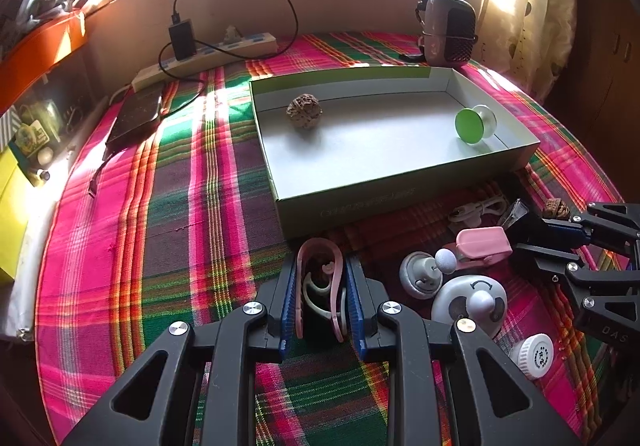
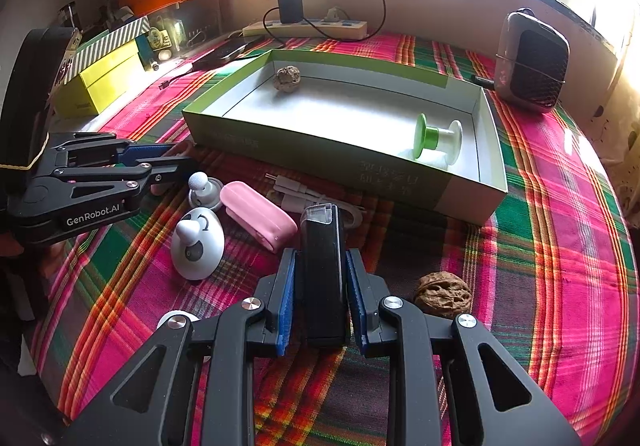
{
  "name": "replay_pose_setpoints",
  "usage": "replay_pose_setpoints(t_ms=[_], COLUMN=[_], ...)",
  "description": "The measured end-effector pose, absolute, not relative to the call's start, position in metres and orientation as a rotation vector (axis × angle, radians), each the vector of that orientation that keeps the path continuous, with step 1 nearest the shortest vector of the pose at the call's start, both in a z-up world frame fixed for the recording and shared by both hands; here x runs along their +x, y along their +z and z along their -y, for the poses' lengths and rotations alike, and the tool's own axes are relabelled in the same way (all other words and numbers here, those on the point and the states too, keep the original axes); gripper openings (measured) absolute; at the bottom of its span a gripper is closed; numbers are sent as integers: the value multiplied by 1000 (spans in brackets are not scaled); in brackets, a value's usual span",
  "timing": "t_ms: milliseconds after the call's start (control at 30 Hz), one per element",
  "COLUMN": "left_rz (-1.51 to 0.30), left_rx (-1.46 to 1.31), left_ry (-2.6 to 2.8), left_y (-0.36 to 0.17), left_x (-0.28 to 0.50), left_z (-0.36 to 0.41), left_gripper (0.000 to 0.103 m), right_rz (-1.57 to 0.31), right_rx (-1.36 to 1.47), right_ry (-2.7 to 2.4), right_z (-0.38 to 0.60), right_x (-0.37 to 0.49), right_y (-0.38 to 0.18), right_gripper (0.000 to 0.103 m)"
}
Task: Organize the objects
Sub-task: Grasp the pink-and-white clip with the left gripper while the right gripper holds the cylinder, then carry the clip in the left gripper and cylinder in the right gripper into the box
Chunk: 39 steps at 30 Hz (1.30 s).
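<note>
- A desk (image 1: pixel 168 214) covered in a pink, green and maroon plaid cloth, lit from a window behind.
- A shallow open box (image 1: pixel 400 186) with green outer walls sits at the middle of the desk. Inside it lie a walnut (image 1: pixel 304 111) near the far left corner and a green-and-white spool (image 1: pixel 474 124) at the right end.
- The left gripper (image 1: pixel 321 302) has its fingers closed on a pink clip (image 1: pixel 318 278), a thin looped plastic piece with a white curl inside it. It is in front of the box's near wall.
- The clip looks light and springy; I judge that a hard squeeze could bend it or make it slip, so holding it across its two long sides suits it.
- The right gripper (image 2: pixel 322 300) has its fingers clamped on the sides of a black case (image 2: pixel 323 274) with a clear cap, pointing toward the box.
- The case looks stiff, smooth and light; its glossy sides may slide, so a grip at mid-length seems best.
- Still loose on the cloth, in front of the box: a pink holder (image 2: pixel 256 216), a white cable (image 2: pixel 304 198), a white egg-shaped toy (image 2: pixel 198 244), a small white knob (image 2: pixel 204 186), a white cap (image 1: pixel 532 356), and a second walnut (image 2: pixel 442 294) just right of the right gripper.
- Behind the box stand a power strip (image 1: pixel 208 58) with a charger, a dark phone (image 1: pixel 136 118) and a small heater (image 1: pixel 450 32).
</note>
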<state>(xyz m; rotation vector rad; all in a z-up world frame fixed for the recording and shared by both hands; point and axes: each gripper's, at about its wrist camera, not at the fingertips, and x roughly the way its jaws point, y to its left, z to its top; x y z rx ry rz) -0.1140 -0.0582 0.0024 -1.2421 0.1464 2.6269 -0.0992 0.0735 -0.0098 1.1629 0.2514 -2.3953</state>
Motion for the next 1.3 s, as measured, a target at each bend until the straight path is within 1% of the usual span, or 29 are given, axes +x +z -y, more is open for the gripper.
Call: replay_pose_setpoints(t_ms=[333,767,1033,1300], left_rz=[-137,-125,-96,-77], left_rx=[-1195,-1155,-1145,-1155], left_ry=[2627,2630,2633,2641], left_y=[20,36,45,49], left_x=[-108,-112,-127,-152], left_z=[55,46,43,41], left_gripper=[21,21,21,21], right_rz=[-237,-153,-175,-257], right_rx=[1143,1101,1041,1001], right_ry=[-2406,-2397,-2440,-2502], right_z=[-76,-85,-91,-94], right_x=[-97,-107,-126,-168], right_y=[2,28,52,68], right_gripper=[25,24,24,24])
